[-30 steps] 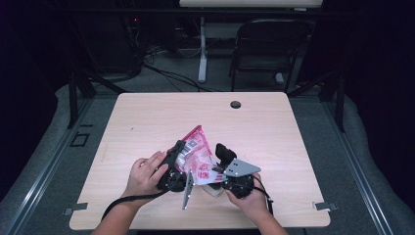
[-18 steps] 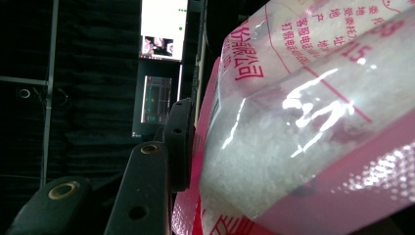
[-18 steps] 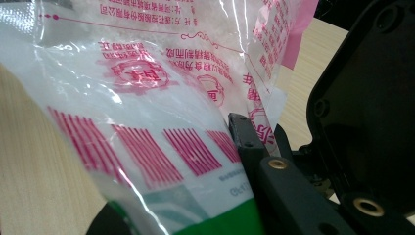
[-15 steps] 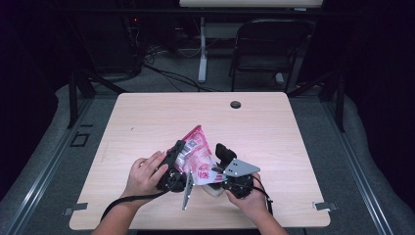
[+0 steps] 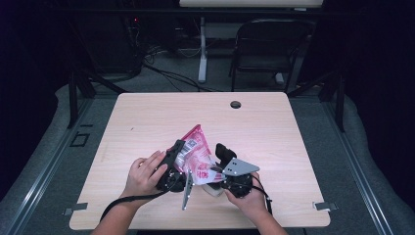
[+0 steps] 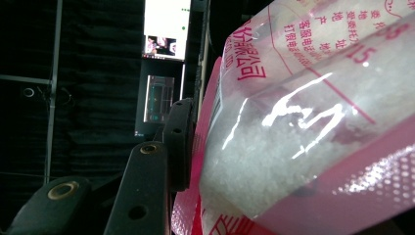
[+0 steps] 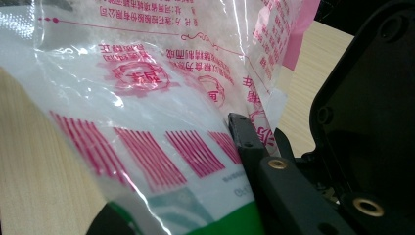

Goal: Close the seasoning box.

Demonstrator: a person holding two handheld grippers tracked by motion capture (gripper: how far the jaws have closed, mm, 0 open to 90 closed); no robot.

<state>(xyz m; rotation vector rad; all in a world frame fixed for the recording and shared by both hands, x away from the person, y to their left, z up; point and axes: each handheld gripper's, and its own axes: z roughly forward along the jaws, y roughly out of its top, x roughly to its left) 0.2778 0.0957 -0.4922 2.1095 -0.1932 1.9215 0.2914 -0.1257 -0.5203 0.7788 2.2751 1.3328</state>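
Observation:
A pink and clear plastic bag (image 5: 196,152) of white granules is held up just above the near middle of the table, between both grippers. My left gripper (image 5: 177,155) is clamped on the bag's left side. In the left gripper view the bag (image 6: 293,137) presses against one black finger (image 6: 178,142) and hides the other. My right gripper (image 5: 219,157) is shut on the bag's lower right edge. In the right gripper view a finger (image 7: 243,131) lies against the printed film (image 7: 161,112).
The light wooden table (image 5: 147,112) has a small round cable hole (image 5: 236,104) near its far edge. A black chair (image 5: 266,49) and a desk leg stand beyond the table on the dark floor. A monitor (image 6: 165,29) glows in the background.

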